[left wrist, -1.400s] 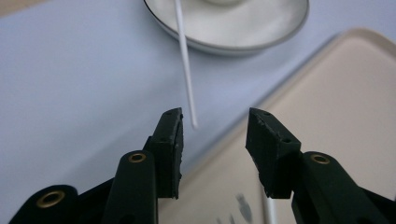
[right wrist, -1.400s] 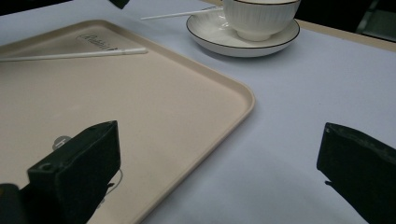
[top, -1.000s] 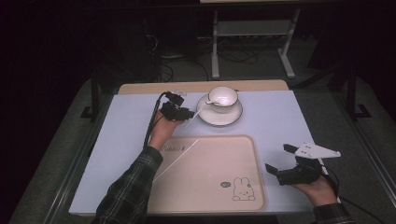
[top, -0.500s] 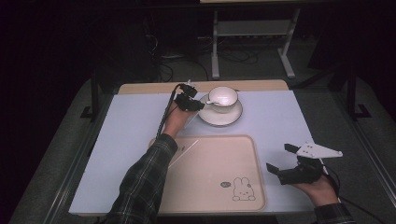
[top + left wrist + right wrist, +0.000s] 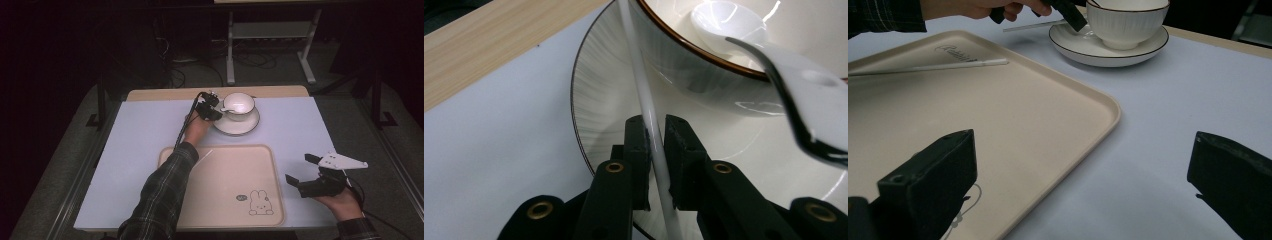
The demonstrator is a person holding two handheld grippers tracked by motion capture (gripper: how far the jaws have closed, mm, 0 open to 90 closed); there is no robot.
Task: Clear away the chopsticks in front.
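A white cup (image 5: 239,104) with a brown rim stands on a white saucer (image 5: 240,127) at the back of the table. A white spoon (image 5: 724,20) rests inside the cup (image 5: 724,85), its handle pointing out over the rim. My left gripper (image 5: 215,112) is at the saucer's left edge, shut on a thin white stick (image 5: 639,75) that slants over the saucer (image 5: 609,85) against the cup's wall. A second white stick (image 5: 204,156) lies on the beige tray (image 5: 220,200). My right gripper (image 5: 300,168) hovers open to the right of the tray, nothing between its jaws.
The tray (image 5: 998,125) carries a small rabbit drawing (image 5: 260,202) near its front right corner. A pale blue mat (image 5: 145,140) covers the table, with a wooden strip (image 5: 165,93) along the back edge. Metal stand legs (image 5: 270,30) lie beyond the table.
My left gripper has carried its white stick away from the tray and rightward to the saucer, beside the cup. The right gripper has stayed where it was, open.
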